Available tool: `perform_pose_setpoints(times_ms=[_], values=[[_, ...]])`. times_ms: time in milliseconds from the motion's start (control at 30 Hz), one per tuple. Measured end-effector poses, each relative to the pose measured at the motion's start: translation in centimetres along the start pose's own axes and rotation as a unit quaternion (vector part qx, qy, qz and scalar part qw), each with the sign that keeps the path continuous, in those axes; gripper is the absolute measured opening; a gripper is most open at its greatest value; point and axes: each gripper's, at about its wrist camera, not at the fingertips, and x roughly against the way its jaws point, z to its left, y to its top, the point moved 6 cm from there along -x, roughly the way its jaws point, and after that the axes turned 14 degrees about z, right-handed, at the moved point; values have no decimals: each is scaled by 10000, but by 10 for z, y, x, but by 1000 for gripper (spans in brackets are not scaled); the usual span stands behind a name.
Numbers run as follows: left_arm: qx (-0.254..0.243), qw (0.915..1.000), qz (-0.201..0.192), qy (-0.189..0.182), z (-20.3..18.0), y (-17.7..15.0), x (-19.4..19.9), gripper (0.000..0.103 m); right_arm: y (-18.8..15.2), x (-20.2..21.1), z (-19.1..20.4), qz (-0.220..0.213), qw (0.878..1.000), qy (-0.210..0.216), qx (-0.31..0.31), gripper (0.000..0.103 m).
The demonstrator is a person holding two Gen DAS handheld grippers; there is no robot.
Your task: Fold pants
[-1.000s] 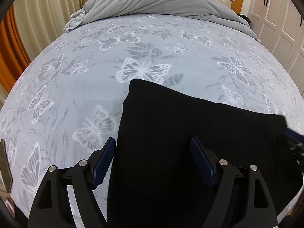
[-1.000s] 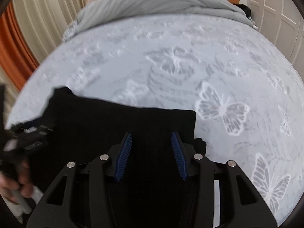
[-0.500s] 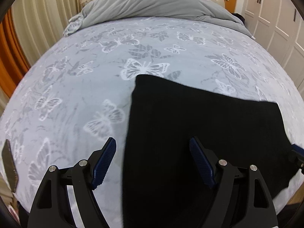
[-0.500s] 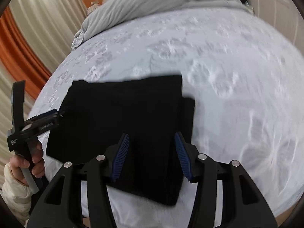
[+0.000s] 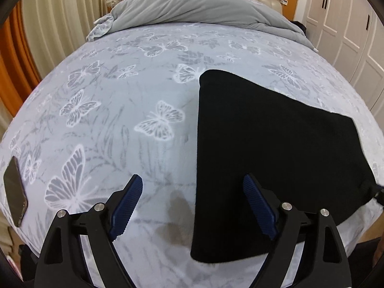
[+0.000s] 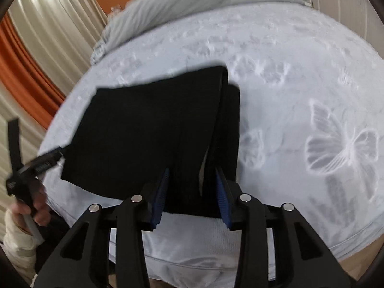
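near the bed's (image 5: pixel 124 110) front edge your black pants (image 5: pixel 264 144) lie folded into a flat rectangle. left tool (image 5: pixel 192 206) stands wide, its jaws just opened further, empty, the pants' left edge between them. right tool (image 6: pixel 192 192), half open, straddles the layered right edge; grip uncertain. no containers.

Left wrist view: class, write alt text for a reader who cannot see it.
Folded black pants lie flat on a butterfly-print bedsheet, the open left gripper hovering empty at their near left edge. A dark phone lies far left; a grey duvet is bunched at the headboard.
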Motion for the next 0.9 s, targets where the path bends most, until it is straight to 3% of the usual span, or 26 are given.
perform_pose_setpoints(times_ms=[67, 167, 267, 333, 367, 400, 433, 500, 567, 600, 633, 667, 767, 833, 900], values=[[146, 9996, 1, -228, 4, -1, 4, 84, -1, 2, -7, -62, 9998, 45, -186, 59], [441, 9961, 297, -698, 4, -7, -4, 86, -3, -15, -15, 200, 9984, 262, -450, 59], [659, 9891, 755, -1084, 0, -12, -23, 86, -3, -39, -16, 559, 9947, 543, -677, 73], [853, 9806, 987, -1463, -4, -15, -36, 86, -2, -54, -14, 668, 9897, 938, -846, 63], [882, 9780, 1023, -1587, -5, -16, -39, 85, 0, -52, -11, 658, 9892, 1022, -816, 48], [827, 9765, 990, -1728, -8, -15, -37, 64, 3, -44, -7, 594, 9892, 1098, -764, 37], [726, 9700, 1045, -2071, -13, -14, -31, 43, 4, -34, -5, 503, 9887, 1208, -736, 35], [668, 9733, 813, -2040, -11, -16, -9, 28, 3, -13, 4, 366, 9849, 1581, -598, 35], [544, 9748, 661, -2058, -11, -21, 6, 27, -3, -15, 4, 438, 9883, 1363, -522, 37], [584, 9734, 726, -2091, -9, -27, 6, 31, -4, -23, 1, 560, 9898, 1201, -524, 45], [670, 9729, 827, -2052, -6, -31, 1, 44, -8, -40, -9, 807, 9899, 937, -692, 50], [795, 9725, 932, -1980, -3, -34, -6, 51, -9, -50, -16, 950, 9872, 884, -922, 67], [1048, 9698, 905, -2006, 6, -27, -10, 66, -3, -48, -15, 878, 9812, 1265, -1162, 74], [1144, 9706, 644, -2018, 10, -17, -4, 89, 0, -46, -10, 761, 9832, 1265, -1069, 85], [1281, 9691, 631, -2009, 13, -10, -10, 89, 1, -57, -6, 905, 9802, 1346, -1137, 89]])
